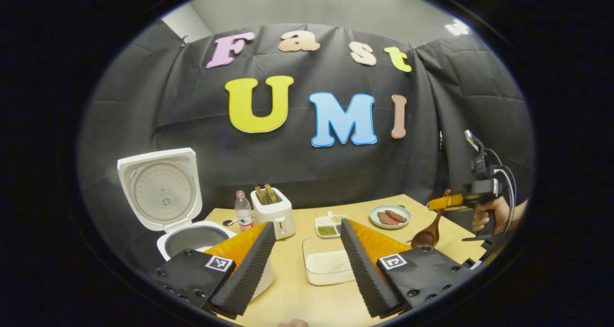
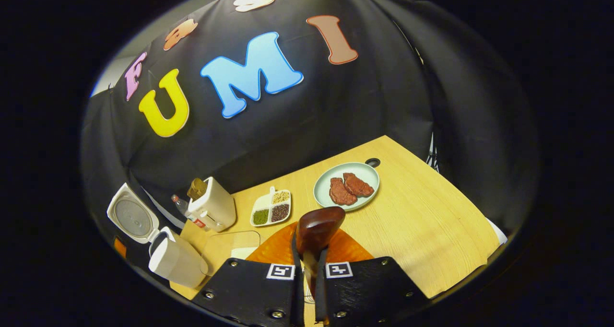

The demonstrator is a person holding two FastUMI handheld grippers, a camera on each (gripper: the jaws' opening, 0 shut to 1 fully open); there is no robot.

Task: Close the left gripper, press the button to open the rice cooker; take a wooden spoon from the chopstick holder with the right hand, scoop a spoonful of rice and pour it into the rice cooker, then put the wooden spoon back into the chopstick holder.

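Observation:
The white rice cooker (image 1: 194,238) stands at the table's left with its lid (image 1: 160,190) swung up and the grey inner pot showing. My left gripper (image 1: 307,224) is open, its fingers spread above a clear box of rice (image 1: 328,264). Farther right, a hand holds my right gripper (image 1: 443,201), which is shut on the handle of a wooden spoon (image 1: 427,233) hanging bowl down. In the right gripper view the wooden spoon (image 2: 316,231) sticks out from between the shut fingers of the right gripper (image 2: 309,269), above the table, with the rice cooker (image 2: 175,262) and the rice box (image 2: 230,245) off to the left.
A toaster (image 1: 274,213) with bread and a water bottle (image 1: 243,211) stand behind the cooker. A divided dish of beans (image 2: 271,207) and a plate with two meat patties (image 2: 346,185) lie toward the back. The wooden table (image 2: 431,221) runs to an edge on the right.

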